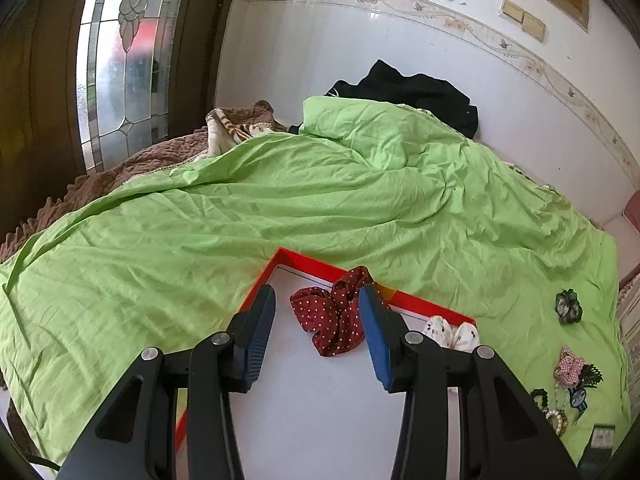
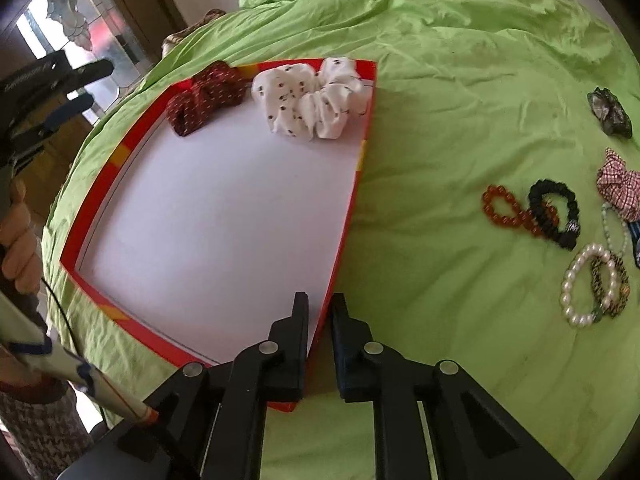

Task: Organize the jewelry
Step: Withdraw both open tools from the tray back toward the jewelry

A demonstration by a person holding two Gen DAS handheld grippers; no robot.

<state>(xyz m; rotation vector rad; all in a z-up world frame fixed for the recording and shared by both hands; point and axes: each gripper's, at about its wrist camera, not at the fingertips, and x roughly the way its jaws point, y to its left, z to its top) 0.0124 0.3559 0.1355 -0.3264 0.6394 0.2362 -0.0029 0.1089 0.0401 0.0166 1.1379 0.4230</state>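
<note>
Left tongs (image 1: 317,308) wide over dark-red dotted fabric scrunchie (image 1: 334,314); right tongs (image 2: 320,308) narrow, straddling red cardboard tray (image 2: 370,92) wall; we steady it.

We see a bed (image 1: 280,216) under a wrinkled green sheet | brown quilted blanket (image 1: 132,168) at its far left edge | white tiled wall (image 1: 360,48) with a floral border | leaded-glass window (image 1: 120,60) in dark wood, daylight coming through

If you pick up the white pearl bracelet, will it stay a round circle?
Probably not. The white pearl bracelet is beads on a string, so it would likely sag and dangle. Its smooth, shiny pearls look slippery, and pushed, it might roll slightly on the green sheet.
</note>
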